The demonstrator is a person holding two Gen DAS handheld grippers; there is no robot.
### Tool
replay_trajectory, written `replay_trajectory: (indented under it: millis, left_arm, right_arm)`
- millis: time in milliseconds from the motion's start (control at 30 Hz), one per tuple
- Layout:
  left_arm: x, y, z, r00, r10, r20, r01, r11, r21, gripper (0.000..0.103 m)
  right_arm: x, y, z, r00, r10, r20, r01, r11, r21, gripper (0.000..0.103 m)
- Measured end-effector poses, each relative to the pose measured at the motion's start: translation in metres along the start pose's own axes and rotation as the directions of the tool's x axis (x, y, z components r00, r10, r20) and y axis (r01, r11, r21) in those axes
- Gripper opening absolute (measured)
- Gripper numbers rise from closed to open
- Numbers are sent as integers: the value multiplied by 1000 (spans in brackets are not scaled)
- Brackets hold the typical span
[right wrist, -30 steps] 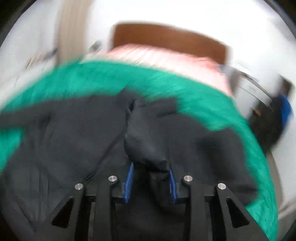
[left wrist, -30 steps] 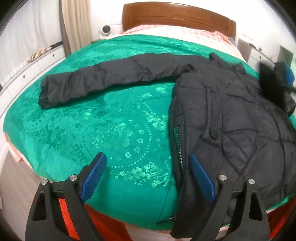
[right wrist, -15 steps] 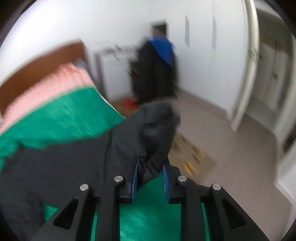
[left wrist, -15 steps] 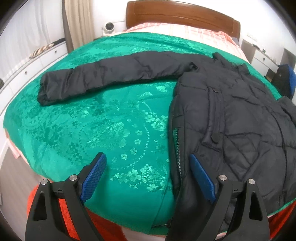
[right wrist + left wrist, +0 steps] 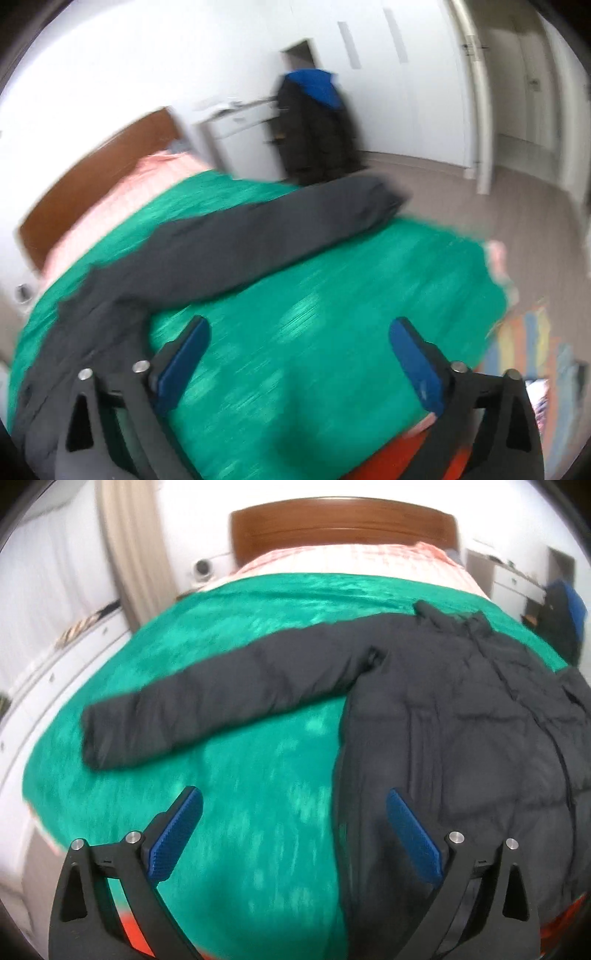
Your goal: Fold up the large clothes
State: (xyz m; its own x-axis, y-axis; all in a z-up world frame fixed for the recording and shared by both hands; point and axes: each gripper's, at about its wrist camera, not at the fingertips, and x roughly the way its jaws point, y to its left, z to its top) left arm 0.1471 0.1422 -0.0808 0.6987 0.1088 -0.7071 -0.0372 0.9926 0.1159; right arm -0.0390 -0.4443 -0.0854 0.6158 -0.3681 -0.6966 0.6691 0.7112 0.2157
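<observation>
A large black padded jacket lies spread front-up on a green bedspread. Its left sleeve stretches out to the left. My left gripper is open and empty above the bed's near edge, its right finger over the jacket's side. In the right wrist view the jacket's other sleeve lies stretched out toward the bed's far side, with the body at the left. My right gripper is open and empty above the bedspread.
A wooden headboard and pink bedding lie at the far end. A dark coat with a blue hood hangs by a white cabinet. A striped rug covers the floor to the right.
My right gripper has opened and let go of the sleeve, which now lies flat on the bed. The left gripper has lifted and shifted slightly, still open.
</observation>
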Motion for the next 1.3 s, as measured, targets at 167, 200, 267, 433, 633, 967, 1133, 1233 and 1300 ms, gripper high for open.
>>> replay_trajectory:
  millis: [167, 200, 267, 433, 633, 967, 1133, 1233, 1300]
  left_arm:
    - [71, 16, 29, 997, 54, -54, -56, 998, -36, 100]
    - [87, 22, 30, 995, 57, -86, -63, 996, -60, 100]
    - [120, 37, 25, 984, 31, -178, -55, 990, -128, 103]
    - [129, 56, 7, 994, -31, -102, 3, 965, -262, 103]
    - [129, 52, 4, 996, -19, -90, -5, 968, -252, 103]
    - [125, 52, 4, 996, -18, -88, -5, 968, -252, 103]
    - [125, 52, 4, 996, -18, -88, -4, 968, -252, 103]
    - [125, 52, 4, 996, -18, -88, -5, 968, -252, 103]
    - [125, 52, 4, 996, -18, -88, -5, 968, -252, 103]
  right_arm:
    - [16, 71, -27, 994, 103, -43, -112, 948, -297, 99]
    - [19, 75, -29, 994, 103, -44, -112, 943, -313, 99]
    - [24, 77, -32, 994, 93, -62, -109, 934, -342, 99]
    - [29, 77, -27, 993, 91, -72, -110, 937, -332, 99]
    - [49, 68, -35, 993, 70, -100, -98, 943, -317, 99]
    - [51, 77, -40, 991, 73, -109, -108, 923, -369, 99]
    - [51, 83, -43, 991, 69, -110, -108, 911, -398, 99]
    - [51, 83, -44, 991, 67, -112, -107, 912, -395, 99]
    - [52, 83, -44, 991, 65, -116, -106, 913, -393, 99]
